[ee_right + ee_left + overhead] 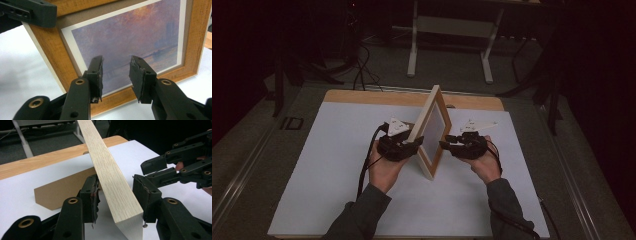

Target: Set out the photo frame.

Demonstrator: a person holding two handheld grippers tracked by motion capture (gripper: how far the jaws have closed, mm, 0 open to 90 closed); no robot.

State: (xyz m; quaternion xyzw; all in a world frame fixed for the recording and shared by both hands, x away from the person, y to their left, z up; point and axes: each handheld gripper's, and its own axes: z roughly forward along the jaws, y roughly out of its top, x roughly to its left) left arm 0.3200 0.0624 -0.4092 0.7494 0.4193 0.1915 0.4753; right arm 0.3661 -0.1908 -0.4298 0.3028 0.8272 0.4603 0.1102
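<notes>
The jaws of the left gripper (117, 195) stand astride the pale side edge of the picture frame (430, 131), one pad against it and the other just clear, likely to steady it on edge on the white table sheet (327, 165). The right gripper (116, 75) holds its jaws apart and empty, facing the framed print (130, 37). The brown back stand (60, 188) props it behind.

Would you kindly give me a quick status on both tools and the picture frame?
Left tool astride the picture frame edge, pads not yet pressing. Right tool open, facing the picture side. Frame upright on the table. Nothing in the way.
</notes>
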